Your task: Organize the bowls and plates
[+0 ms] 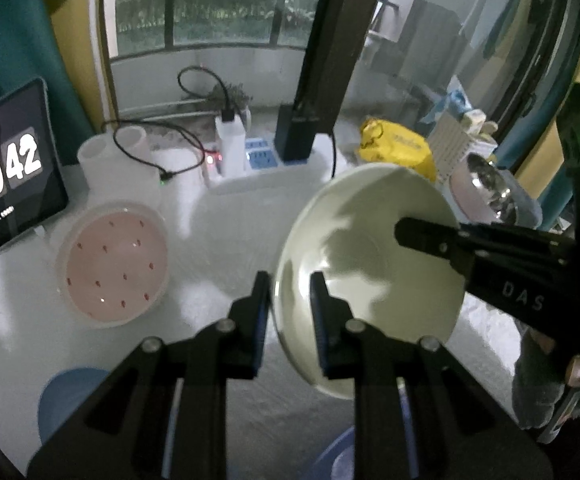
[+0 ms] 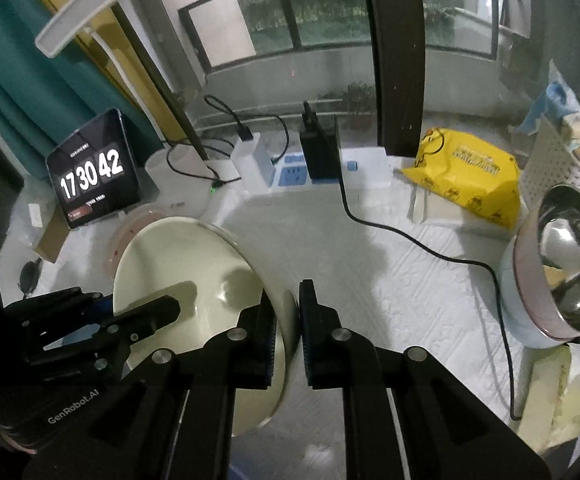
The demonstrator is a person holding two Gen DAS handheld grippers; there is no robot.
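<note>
Tilted on edge above the middle of the white padded worktop (image 2: 390,280): a pale cream ceramic bowl (image 1: 370,276), gripped at opposite rims. Left gripper (image 1: 290,320) and right gripper (image 2: 288,336) both narrowly clamped across its wall, likely sharing its weight for carrying toward stacking.

Each fisheye camera sits just behind its own fingers, looking forward and slightly down over the table (image 1: 218,240) toward the balcony window. Both are very close to the cream plate (image 1: 370,264), which stands between each pair of fingers. Both views share the plate, the clock tablet (image 2: 92,172), power strip (image 2: 294,176) and yellow packet (image 2: 466,176) beyond the fingers.
</note>
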